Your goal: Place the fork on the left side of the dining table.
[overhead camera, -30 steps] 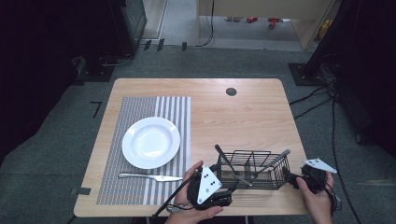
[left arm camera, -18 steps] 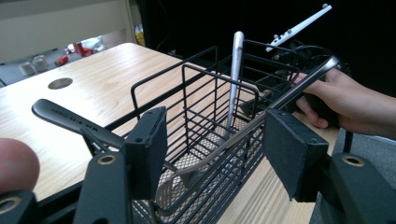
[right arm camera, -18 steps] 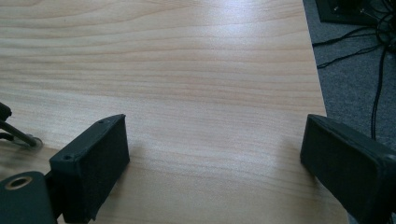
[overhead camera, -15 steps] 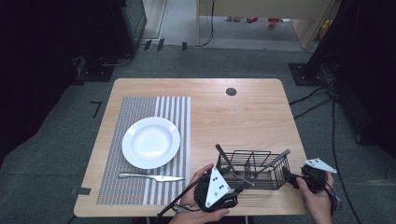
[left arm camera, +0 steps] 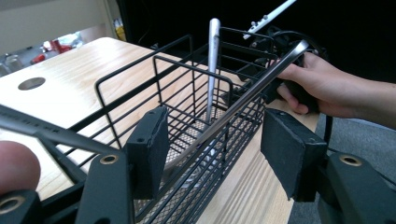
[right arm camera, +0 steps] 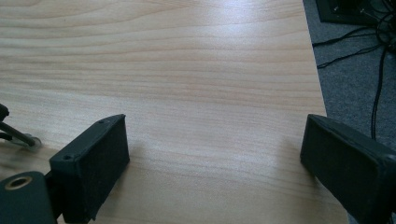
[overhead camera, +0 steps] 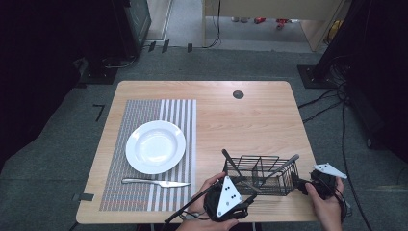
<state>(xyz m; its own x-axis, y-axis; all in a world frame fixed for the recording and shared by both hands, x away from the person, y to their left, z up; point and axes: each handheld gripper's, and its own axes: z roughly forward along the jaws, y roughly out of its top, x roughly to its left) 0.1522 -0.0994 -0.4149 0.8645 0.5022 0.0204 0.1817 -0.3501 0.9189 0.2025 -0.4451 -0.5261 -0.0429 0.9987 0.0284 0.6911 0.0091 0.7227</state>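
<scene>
A black wire basket (overhead camera: 269, 179) stands near the table's front edge, with silver utensil handles (overhead camera: 287, 162) leaning out of it. My left gripper (overhead camera: 249, 193) is at the basket's left end. In the left gripper view its jaws (left arm camera: 215, 135) straddle the basket's near corner (left arm camera: 187, 60) and a slanted silver handle (left arm camera: 261, 79). They have just been closing, and the right pad (left arm camera: 289, 154) still stands apart from the wire, so it is open. My right gripper (overhead camera: 298, 184) rests at the basket's right end, open wide over bare wood (right arm camera: 210, 140).
A white plate (overhead camera: 155, 146) sits on a striped placemat (overhead camera: 144, 197) at the left, with a knife (overhead camera: 154, 182) lying in front of it. A round hole (overhead camera: 238, 94) marks the table's far side. The table's right edge is close beside my right gripper.
My left gripper has edged a little to the right, closer against the basket's left end. The right hand, basket, plate and knife have stayed where they were.
</scene>
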